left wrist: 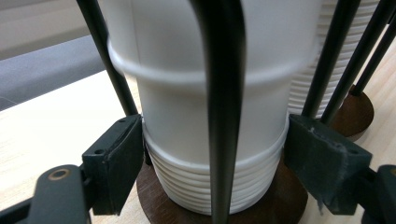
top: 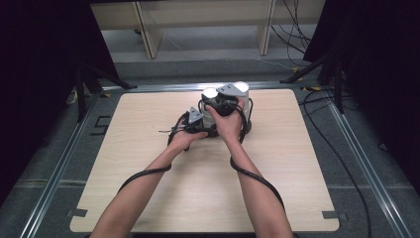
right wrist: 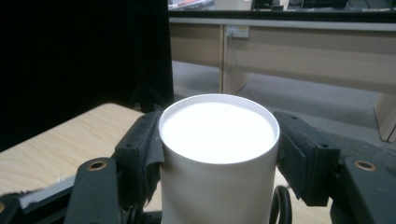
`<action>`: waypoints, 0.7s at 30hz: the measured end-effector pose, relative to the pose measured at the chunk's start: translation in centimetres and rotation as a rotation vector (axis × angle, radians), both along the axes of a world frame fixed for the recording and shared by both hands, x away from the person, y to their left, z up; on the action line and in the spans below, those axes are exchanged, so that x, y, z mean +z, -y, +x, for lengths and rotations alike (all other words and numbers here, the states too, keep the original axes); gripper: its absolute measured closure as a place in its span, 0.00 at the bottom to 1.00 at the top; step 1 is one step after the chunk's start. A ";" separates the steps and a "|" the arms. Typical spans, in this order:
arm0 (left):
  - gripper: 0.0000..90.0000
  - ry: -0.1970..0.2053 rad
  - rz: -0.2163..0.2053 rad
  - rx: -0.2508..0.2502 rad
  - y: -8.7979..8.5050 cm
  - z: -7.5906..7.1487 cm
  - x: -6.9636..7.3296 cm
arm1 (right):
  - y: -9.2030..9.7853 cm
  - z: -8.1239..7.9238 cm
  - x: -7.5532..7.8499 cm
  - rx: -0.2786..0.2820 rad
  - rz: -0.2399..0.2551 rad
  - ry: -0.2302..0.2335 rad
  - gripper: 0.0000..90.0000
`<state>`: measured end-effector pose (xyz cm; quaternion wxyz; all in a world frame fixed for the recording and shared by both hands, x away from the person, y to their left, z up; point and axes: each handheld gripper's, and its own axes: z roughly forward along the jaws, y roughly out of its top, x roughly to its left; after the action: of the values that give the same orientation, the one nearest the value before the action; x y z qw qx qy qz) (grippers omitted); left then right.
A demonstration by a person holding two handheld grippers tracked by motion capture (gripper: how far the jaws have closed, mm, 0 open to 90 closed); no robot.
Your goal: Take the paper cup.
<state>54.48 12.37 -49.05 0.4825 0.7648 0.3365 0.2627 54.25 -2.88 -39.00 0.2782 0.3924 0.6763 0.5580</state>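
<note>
Your right gripper (right wrist: 219, 154) is clamped on the upturned top cup (right wrist: 218, 154), pads pressing both sides. Your left gripper (left wrist: 215, 158) brackets the ribbed foot of the cup stack (left wrist: 215, 116); its pads appear to touch the rims, steadying it inside the black wire holder (left wrist: 223, 93) on its round wooden base (left wrist: 154, 205). The stack stands upright, long axis vertical, closed ends up, near the table's (top: 148, 188) far edge, right of centre. Judged progress: top cup gripped, lifting free remains.
</note>
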 end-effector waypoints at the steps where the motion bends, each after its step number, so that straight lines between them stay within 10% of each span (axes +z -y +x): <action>1: 0.23 0.001 0.003 -0.002 0.0 0.0 0.0 | 0.0 0.0 0.2 0.003 0.003 0.009 0.40; 11: 0.22 0.002 -0.040 0.004 0.2 0.0 -0.1 | 0.3 -0.7 2.4 -0.002 0.025 0.054 0.40; 21: 0.22 0.011 0.010 -0.008 0.0 0.1 0.0 | 0.4 -1.2 4.0 0.004 0.041 0.095 0.40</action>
<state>54.57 12.37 -49.07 0.4816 0.7670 0.3296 0.2668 53.09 -3.26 -34.98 0.3009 0.3698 0.6516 0.5901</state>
